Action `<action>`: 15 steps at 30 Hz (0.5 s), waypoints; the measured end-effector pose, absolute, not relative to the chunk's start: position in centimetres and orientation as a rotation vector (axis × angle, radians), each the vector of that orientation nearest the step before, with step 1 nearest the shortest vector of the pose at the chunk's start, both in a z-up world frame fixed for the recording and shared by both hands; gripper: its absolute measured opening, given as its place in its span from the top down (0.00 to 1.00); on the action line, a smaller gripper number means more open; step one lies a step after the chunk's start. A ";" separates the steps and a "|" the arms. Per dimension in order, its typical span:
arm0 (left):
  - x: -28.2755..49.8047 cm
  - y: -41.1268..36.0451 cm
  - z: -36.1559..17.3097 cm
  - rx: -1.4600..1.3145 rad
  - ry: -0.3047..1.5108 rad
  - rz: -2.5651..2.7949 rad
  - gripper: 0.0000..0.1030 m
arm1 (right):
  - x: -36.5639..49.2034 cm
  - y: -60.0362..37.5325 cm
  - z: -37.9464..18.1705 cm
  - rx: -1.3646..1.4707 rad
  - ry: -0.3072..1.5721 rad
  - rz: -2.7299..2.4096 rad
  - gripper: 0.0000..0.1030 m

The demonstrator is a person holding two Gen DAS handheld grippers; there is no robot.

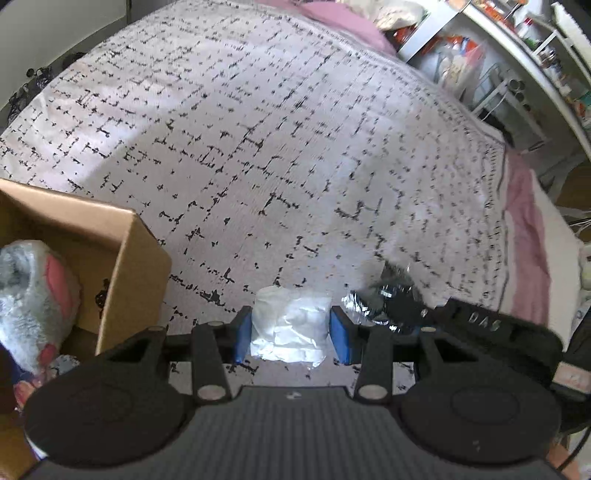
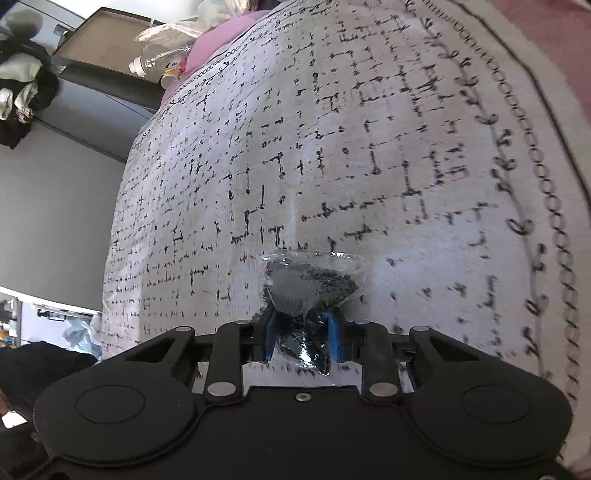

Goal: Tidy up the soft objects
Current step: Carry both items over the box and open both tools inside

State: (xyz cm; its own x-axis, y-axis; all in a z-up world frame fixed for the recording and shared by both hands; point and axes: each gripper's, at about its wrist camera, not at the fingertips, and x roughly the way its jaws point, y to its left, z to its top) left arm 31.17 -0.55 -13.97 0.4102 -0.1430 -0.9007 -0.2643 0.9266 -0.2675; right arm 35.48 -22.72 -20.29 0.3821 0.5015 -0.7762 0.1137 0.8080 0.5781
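While each packet awaits the cardboard box, the left gripper clamps a white packet beside that box, and the right gripper pinches a dark packet.

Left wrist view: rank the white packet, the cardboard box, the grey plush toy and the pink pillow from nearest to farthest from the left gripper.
1. White packet: clamped between the jaws of the left gripper.
2. Cardboard box: on the left, on the bedspread.
3. Grey plush toy: inside the box, at the left edge; close to the box's rank.
4. Pink pillow: far end of the bed, top.
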 end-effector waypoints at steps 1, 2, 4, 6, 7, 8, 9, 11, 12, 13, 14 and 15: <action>30.9 -0.5 -13.6 -0.402 1.149 0.074 0.58 | 35.1 -23.0 -20.0 0.615 1.166 0.266 0.74; 30.6 -0.5 -13.2 -0.405 1.142 0.069 0.58 | 34.6 -23.2 -19.5 0.614 1.157 0.263 0.74; 29.8 -0.3 -12.4 -0.413 1.130 0.060 0.58 | 34.0 -23.4 -18.6 0.607 1.145 0.258 0.74; 29.1 -0.2 -11.8 -0.419 1.118 0.052 0.58 | 33.4 -23.4 -17.7 0.598 1.134 0.259 0.74; 28.8 -0.1 -11.4 -0.423 1.111 0.048 0.58 | 33.0 -23.3 -17.1 0.592 1.127 0.261 0.74; 28.4 0.0 -11.1 -0.427 1.104 0.044 0.58 | 32.8 -23.1 -16.6 0.587 1.121 0.262 0.74; 28.0 0.2 -10.7 -0.432 1.095 0.040 0.58 | 32.4 -23.0 -16.0 0.581 1.112 0.265 0.74; 27.3 0.5 -10.0 -0.439 1.079 0.037 0.58 | 31.9 -22.6 -15.0 0.571 1.097 0.270 0.74; 27.0 0.7 -9.6 -0.443 1.071 0.035 0.58 | 31.7 -22.4 -14.5 0.568 1.091 0.272 0.74; 26.6 0.9 -9.3 -0.447 1.064 0.034 0.58 | 31.4 -22.2 -14.1 0.566 1.085 0.274 0.74; 26.2 1.2 -8.9 -0.451 1.055 0.034 0.58 | 31.2 -22.0 -13.7 0.563 1.080 0.276 0.74; 25.9 1.4 -8.6 -0.454 1.048 0.035 0.58 | 30.9 -21.8 -13.2 0.558 1.075 0.280 0.74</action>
